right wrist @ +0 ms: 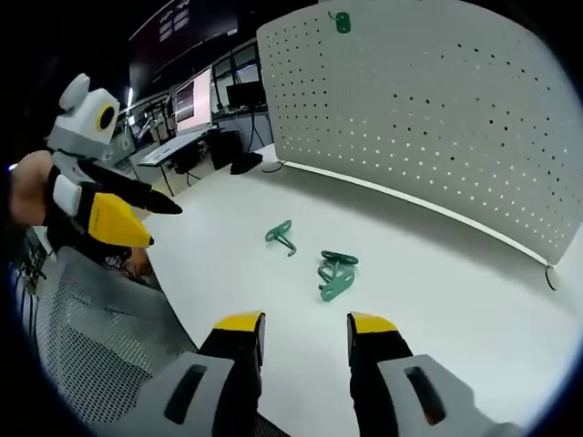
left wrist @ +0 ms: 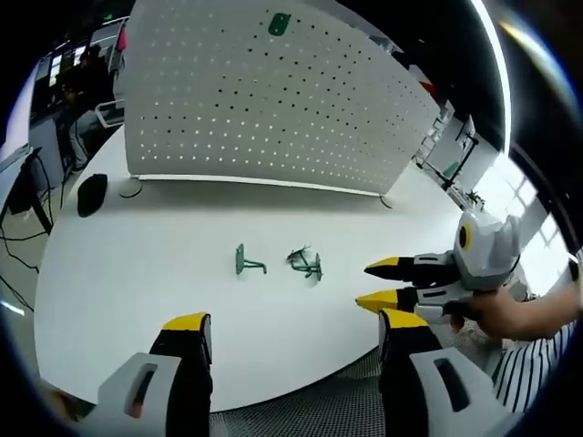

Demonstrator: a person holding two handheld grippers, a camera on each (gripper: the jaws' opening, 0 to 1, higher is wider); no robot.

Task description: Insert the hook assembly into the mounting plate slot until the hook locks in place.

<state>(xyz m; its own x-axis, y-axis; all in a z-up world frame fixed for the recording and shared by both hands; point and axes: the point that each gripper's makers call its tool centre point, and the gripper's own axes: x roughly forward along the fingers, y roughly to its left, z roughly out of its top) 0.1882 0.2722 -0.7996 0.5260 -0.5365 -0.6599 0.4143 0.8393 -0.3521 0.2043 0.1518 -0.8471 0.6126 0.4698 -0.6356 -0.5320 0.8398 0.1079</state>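
Three green hooks (right wrist: 337, 275), one pegboard (right wrist: 428, 109), one table (right wrist: 437, 309)

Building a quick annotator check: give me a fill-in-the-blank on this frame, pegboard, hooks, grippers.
1. The number of green metal hooks lying loose on the white table is ____.
2. The white perforated pegboard panel stands upright, and near its top edge sits a small ____ piece.
3. The jaws of the left gripper and the right gripper are both ____, holding nothing.

Missing words: two; green; open
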